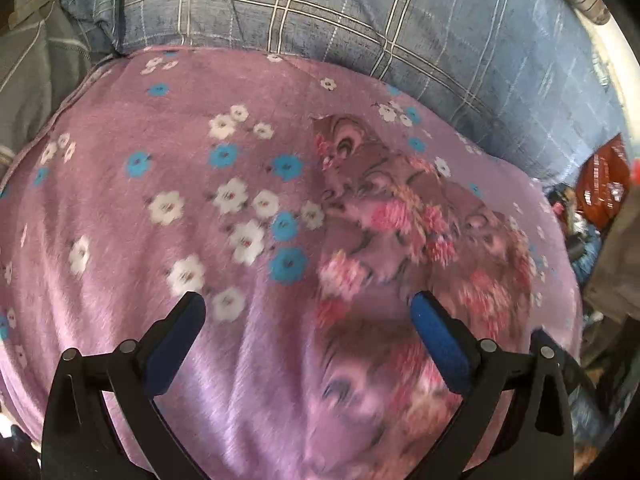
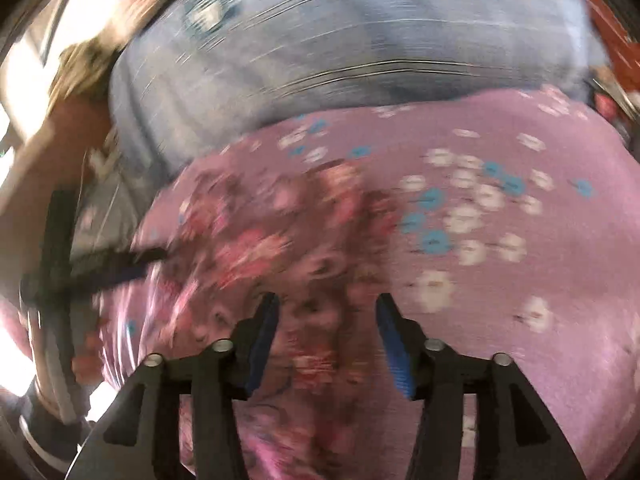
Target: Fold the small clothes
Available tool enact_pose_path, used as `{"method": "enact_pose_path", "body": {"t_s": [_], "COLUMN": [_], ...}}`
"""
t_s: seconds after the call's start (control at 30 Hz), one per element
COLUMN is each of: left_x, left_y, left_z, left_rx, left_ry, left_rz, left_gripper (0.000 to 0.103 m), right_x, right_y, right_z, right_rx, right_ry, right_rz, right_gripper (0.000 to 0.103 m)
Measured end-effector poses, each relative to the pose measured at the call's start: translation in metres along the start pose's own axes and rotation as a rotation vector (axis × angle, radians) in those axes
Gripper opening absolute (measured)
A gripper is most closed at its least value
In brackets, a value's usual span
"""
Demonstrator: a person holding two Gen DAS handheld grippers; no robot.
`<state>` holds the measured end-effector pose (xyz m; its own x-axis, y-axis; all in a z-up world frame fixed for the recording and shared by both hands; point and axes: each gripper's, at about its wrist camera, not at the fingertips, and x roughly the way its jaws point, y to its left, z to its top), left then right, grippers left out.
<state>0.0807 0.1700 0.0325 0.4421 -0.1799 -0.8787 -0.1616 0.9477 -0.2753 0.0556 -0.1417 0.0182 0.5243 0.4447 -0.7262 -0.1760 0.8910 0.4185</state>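
A small pink-lilac garment (image 1: 248, 208) printed with white and blue flowers and a darker pink floral panel lies spread on the bed. My left gripper (image 1: 308, 302) hovers just above its near part, jaws wide open, nothing between the blue pads (image 1: 436, 336). The right wrist view is blurred. It shows the same garment (image 2: 480, 240), with my right gripper (image 2: 326, 304) over the floral panel. Its jaws stand apart and no cloth is pinched between the pads (image 2: 394, 344).
A blue plaid bedcover (image 1: 360, 12) lies under and behind the garment. A grey cloth (image 1: 36, 68) sits at the far left. Red and dark clutter (image 1: 600, 184) lies at the right, off the bed. A black bar (image 2: 116, 266) crosses the blurred left of the right wrist view.
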Motion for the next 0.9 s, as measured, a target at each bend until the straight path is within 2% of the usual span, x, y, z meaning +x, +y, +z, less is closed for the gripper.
{"method": "enact_pose_path", "body": {"t_s": [0.1, 0.2, 0.23, 0.3, 0.37, 0.4, 0.43, 0.47, 0.5, 0.53, 0.6, 0.7, 0.8, 0.9], "left_x": [0.003, 0.016, 0.02, 0.019, 0.019, 0.018, 0.016, 0.013, 0.011, 0.008, 0.002, -0.01, -0.028, -0.025], "left_y": [0.009, 0.006, 0.002, -0.011, -0.021, -0.024, -0.026, -0.027, -0.026, -0.024, -0.016, -0.013, -0.012, 0.0], "left_z": [-0.012, -0.025, -0.029, -0.034, -0.037, -0.038, -0.039, -0.038, -0.038, -0.038, -0.036, -0.028, -0.023, -0.02], "left_rx": [-0.021, -0.029, -0.021, 0.039, 0.074, 0.071, 0.072, 0.076, 0.078, 0.072, 0.045, 0.035, 0.042, 0.039], "left_ry": [0.058, 0.116, 0.122, 0.086, 0.088, 0.084, 0.074, 0.052, 0.04, 0.034, 0.033, 0.007, -0.06, -0.078], "left_rz": [-0.08, -0.155, -0.159, -0.119, -0.17, -0.199, -0.212, -0.174, -0.168, -0.182, -0.218, -0.245, -0.214, -0.159], "left_gripper": [0.103, 0.103, 0.103, 0.103, 0.101, 0.083, 0.059, 0.052, 0.038, 0.029, 0.024, 0.023, 0.024, 0.029], "right_x": [0.003, 0.021, 0.024, 0.028, 0.034, 0.036, 0.037, 0.036, 0.034, 0.03, 0.02, 0.005, -0.002, 0.017], "right_y": [-0.027, -0.032, -0.029, -0.019, -0.009, -0.002, 0.004, 0.012, 0.015, 0.018, 0.023, 0.034, 0.048, 0.048], "right_z": [-0.001, -0.008, -0.011, -0.014, -0.013, -0.012, -0.012, -0.011, -0.011, -0.01, -0.01, -0.004, 0.004, 0.005], "right_rx": [0.106, 0.16, 0.162, 0.131, 0.109, 0.083, 0.05, 0.004, -0.007, -0.013, -0.039, -0.058, -0.071, -0.055], "right_ry": [0.022, 0.073, 0.082, 0.068, 0.094, 0.085, 0.075, 0.062, 0.052, 0.034, 0.005, -0.032, -0.066, -0.033], "right_rz": [0.034, 0.133, 0.159, 0.213, 0.267, 0.237, 0.206, 0.171, 0.165, 0.168, 0.172, 0.208, 0.266, 0.251], "right_gripper": [0.059, 0.06, 0.061, 0.066, 0.066, 0.061, 0.055, 0.039, 0.032, 0.03, 0.026, 0.025, 0.025, 0.026]}}
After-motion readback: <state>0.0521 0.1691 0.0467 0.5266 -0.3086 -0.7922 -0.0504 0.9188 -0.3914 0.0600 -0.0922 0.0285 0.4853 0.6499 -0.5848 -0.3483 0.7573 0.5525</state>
